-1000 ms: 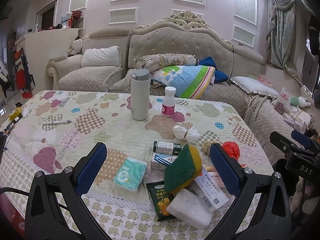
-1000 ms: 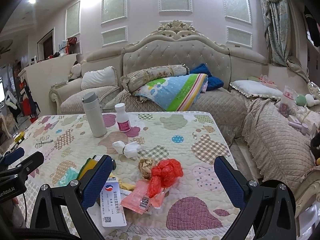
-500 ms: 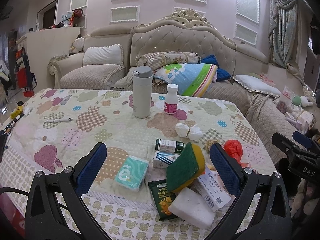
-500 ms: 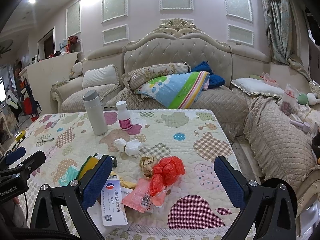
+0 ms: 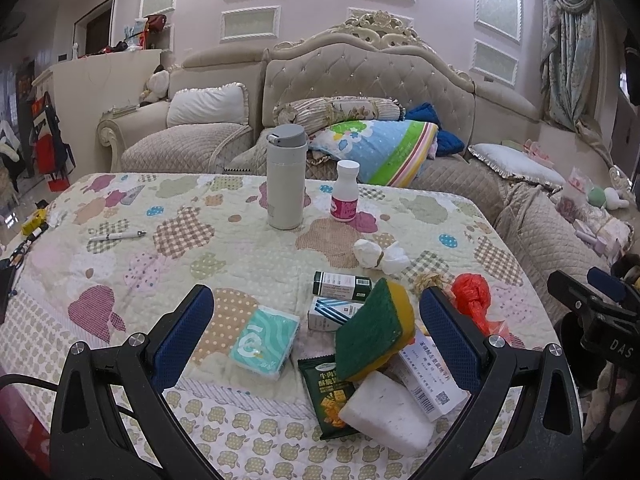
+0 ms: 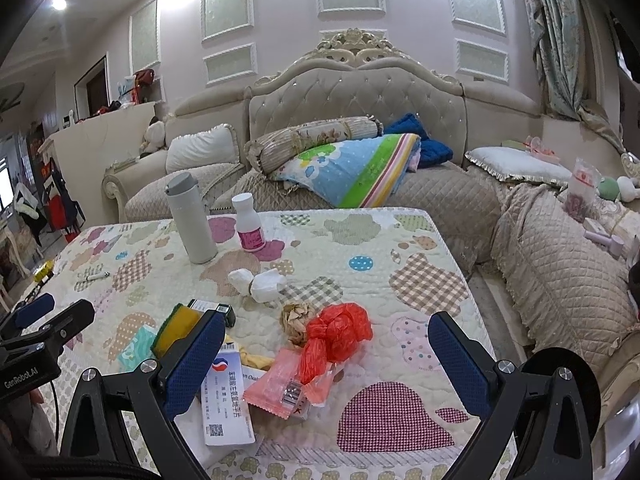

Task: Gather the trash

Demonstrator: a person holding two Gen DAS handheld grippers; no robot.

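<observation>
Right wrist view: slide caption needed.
Open right gripper above red plastic bag and pink wrapper on quilted table.

Both wrist cameras look forward from the near edge of the quilt-covered counter [image 5: 120,264] toward the sofa [image 6: 356,96], left view leftward, right view rightward, sharing the thermos [image 5: 285,176] and red bag [image 6: 340,328].

Pretty evenly lit room, soft indoor light, barely any shadows on the table [image 5: 120,280]. A ceiling spotlight [image 6: 59,2] blows out in the right wrist view's top-left. Heavy fisheye bend plus black vignette in the corners. Center is sharp, edges go a bit mushy.
</observation>
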